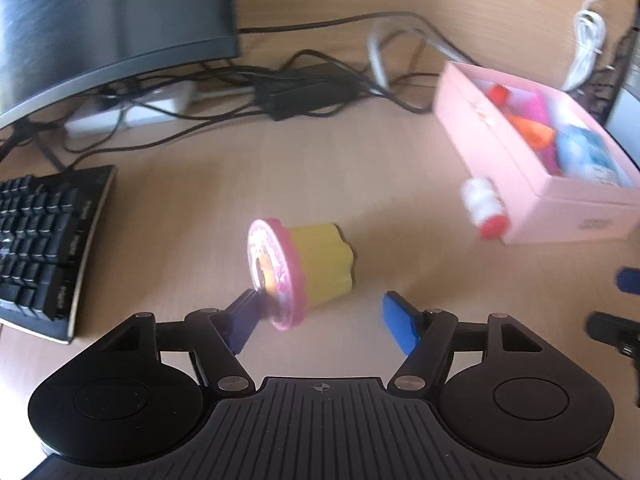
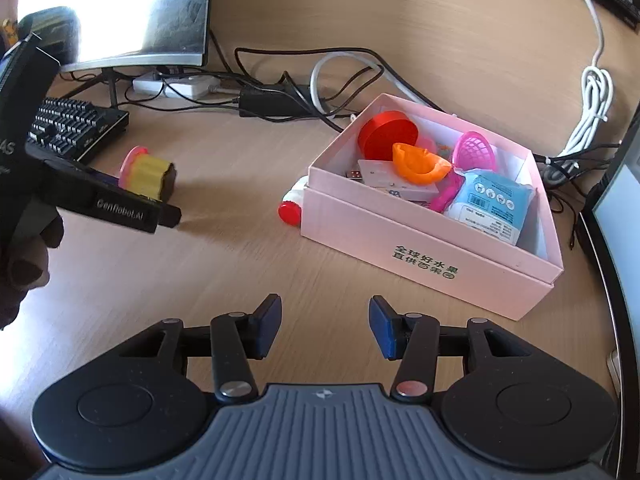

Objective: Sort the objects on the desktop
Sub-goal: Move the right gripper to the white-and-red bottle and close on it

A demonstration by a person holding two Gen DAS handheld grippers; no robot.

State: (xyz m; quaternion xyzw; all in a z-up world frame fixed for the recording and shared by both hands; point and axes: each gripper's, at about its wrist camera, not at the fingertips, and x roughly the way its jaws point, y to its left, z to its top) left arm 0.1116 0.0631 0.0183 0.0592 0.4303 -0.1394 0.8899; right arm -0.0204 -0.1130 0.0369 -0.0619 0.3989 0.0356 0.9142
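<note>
Left wrist view: left gripper [image 1: 320, 316] is hanging open around the toy cup [image 1: 298, 270] lying sideways on the desk [image 1: 200, 208], likely light, rigid, prone to rolling, so the yellow body seems the best hold.

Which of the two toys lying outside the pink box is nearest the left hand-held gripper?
The yellow tub with the pink lid, lying on its side right at the left hand-held gripper. The white bottle with the red cap lies farther off, against the pink box.

Black claw bodies w/ round hubs, ribbed grey centre, blue pads [image 2: 382, 328], silver screws.
</note>
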